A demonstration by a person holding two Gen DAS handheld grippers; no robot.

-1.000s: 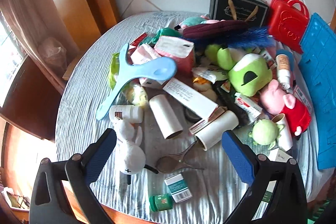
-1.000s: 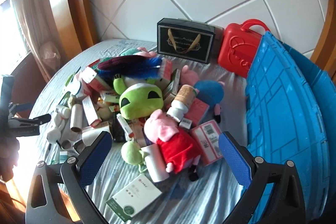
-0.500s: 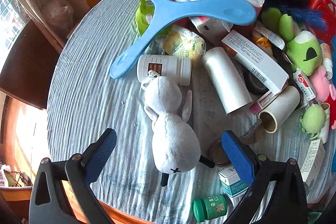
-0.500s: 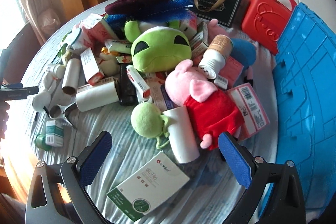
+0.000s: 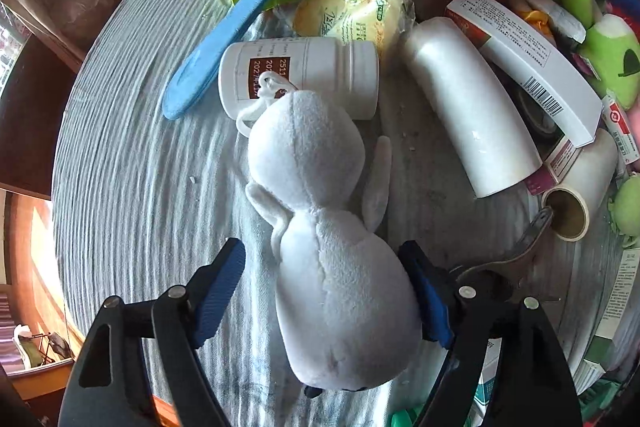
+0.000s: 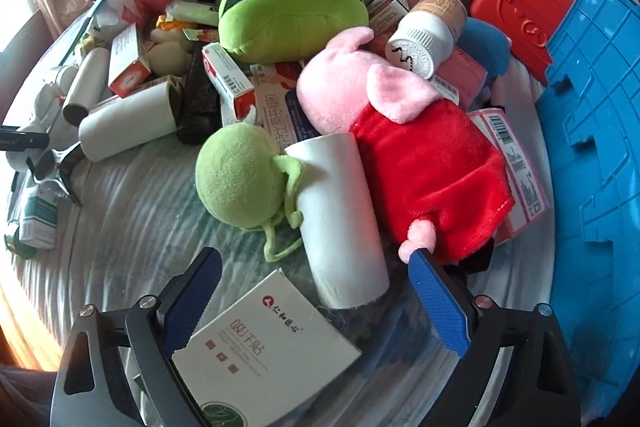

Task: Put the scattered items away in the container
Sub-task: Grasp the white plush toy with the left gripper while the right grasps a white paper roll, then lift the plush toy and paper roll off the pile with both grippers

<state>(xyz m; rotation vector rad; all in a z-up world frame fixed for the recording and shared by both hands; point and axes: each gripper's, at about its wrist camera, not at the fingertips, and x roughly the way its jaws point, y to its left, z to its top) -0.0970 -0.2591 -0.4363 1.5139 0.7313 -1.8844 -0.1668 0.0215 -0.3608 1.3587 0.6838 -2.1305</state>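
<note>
Blue plastic container (image 6: pixel 592 131) at the right edge, clutter heaped beside it, two grippers lowered over the pile.

The container is stood just beside the heap on the striped cloth (image 5: pixel 132 147), presumably so that each item can be carried across in a short move. The white plush toy (image 5: pixel 332 267) is straddled by the left gripper (image 5: pixel 324 291), whose jaws are closing; the right pad is at the toy's flank, the left pad apart, so nothing is gripped yet. The right gripper (image 6: pixel 316 303) is also closing, unclenched, with the white roll (image 6: pixel 340 223) and a white box (image 6: pixel 264 355) between its fingers, neither pressed. The pink pig plush (image 6: pixel 408 131) lies just beyond.
</note>
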